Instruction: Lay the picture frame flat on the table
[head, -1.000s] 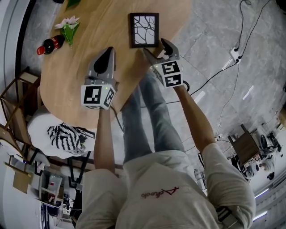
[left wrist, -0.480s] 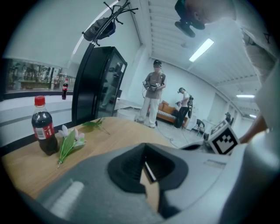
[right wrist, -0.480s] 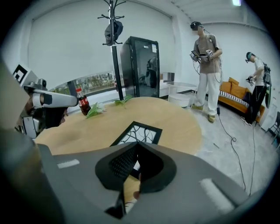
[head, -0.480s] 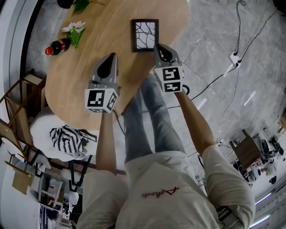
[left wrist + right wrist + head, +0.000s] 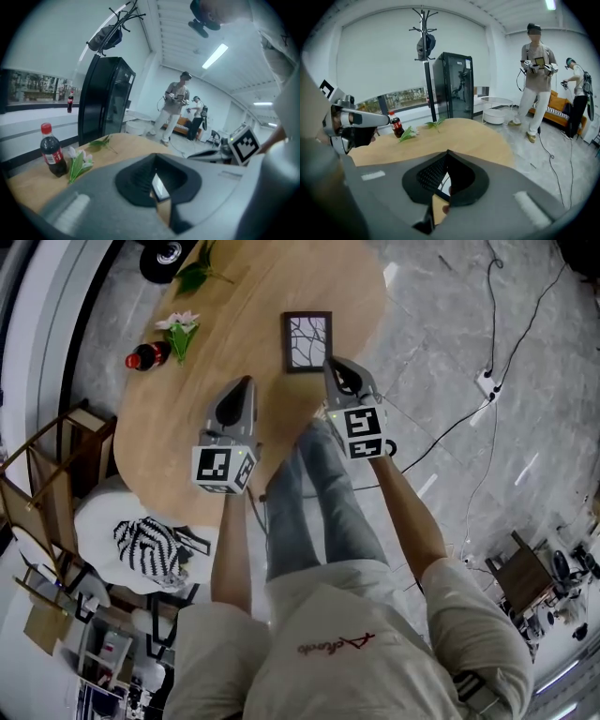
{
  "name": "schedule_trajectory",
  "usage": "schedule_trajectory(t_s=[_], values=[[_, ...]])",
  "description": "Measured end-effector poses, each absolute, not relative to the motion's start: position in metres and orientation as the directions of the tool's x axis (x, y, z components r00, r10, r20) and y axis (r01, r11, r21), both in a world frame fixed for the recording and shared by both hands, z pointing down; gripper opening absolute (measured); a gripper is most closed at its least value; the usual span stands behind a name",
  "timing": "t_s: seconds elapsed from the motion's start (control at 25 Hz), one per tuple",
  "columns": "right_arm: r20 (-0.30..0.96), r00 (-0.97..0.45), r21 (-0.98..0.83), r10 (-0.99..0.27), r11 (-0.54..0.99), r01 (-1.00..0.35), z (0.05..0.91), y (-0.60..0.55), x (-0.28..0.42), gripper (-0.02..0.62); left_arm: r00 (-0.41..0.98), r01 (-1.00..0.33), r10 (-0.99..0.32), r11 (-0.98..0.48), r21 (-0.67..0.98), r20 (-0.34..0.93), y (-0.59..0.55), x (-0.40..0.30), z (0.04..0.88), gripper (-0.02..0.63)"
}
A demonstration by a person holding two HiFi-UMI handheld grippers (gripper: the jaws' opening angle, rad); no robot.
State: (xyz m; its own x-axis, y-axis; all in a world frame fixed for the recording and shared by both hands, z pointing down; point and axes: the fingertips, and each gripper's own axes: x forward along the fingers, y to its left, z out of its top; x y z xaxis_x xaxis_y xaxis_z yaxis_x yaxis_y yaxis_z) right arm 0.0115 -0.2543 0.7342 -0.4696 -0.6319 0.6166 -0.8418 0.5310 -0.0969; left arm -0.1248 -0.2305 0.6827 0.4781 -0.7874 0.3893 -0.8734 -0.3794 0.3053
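The black picture frame (image 5: 307, 341) with a white branch print lies flat on the oval wooden table (image 5: 234, 306). My right gripper (image 5: 335, 364) hangs over the frame's near right corner, shut and empty. Its jaws have just closed, with nothing between them. A slice of the frame (image 5: 442, 183) shows below its joined pads. My left gripper (image 5: 246, 382) hovers over bare wood left of the frame, tapered shut and holding nothing. A strip of the frame (image 5: 161, 186) appears under its tip (image 5: 156, 155). Each gripper view catches the other gripper: the right gripper (image 5: 211, 152) and the left gripper (image 5: 361, 118).
A cola bottle (image 5: 148, 357) and a white flower (image 5: 180, 332) lie at the table's far left, a leafy sprig (image 5: 199, 273) beyond. A chair with striped cloth (image 5: 150, 545) stands near left. Cables (image 5: 469, 409) cross the floor. Two people (image 5: 536, 70) stand beyond the table, by a black fridge (image 5: 105, 105).
The right gripper's jaws have gone from open to shut. Both grippers have lifted from the table, the right one more. The frame has stayed flat where it was.
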Motion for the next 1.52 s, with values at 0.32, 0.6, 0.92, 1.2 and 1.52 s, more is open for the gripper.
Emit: schedule_trajectory(t_s=[0.32, 0.6, 0.92, 1.2, 1.52], values=[[0.535, -0.499, -0.089, -0.682, 0.542, -0.836, 0.639, -0.267, 0.003, 0.003, 0.471, -0.877, -0.809, -0.385, 0.289, 0.352, -0.231, -0.122, 0.613, 0.0], [0.466, -0.518, -0.074, -0.718, 0.551, -0.831, 0.555, -0.266, -0.004, 0.003, 0.464, -0.883, -0.818, -0.397, 0.25, 0.341, -0.223, -0.122, 0.55, 0.0], [0.417, -0.514, -0.061, -0.749, 0.542, -0.838, 0.472, -0.263, -0.005, 0.003, 0.443, -0.896, -0.842, -0.397, 0.202, 0.309, -0.221, -0.134, 0.474, 0.0], [0.384, -0.504, -0.047, -0.773, 0.529, -0.847, 0.417, -0.246, 0.002, 0.003, 0.423, -0.905, -0.866, -0.386, 0.179, 0.266, -0.216, -0.144, 0.422, 0.0], [0.338, -0.483, -0.019, -0.808, 0.507, -0.862, 0.356, -0.232, 0.014, 0.003, 0.407, -0.912, -0.884, -0.381, 0.149, 0.229, -0.2, -0.155, 0.36, 0.0]])
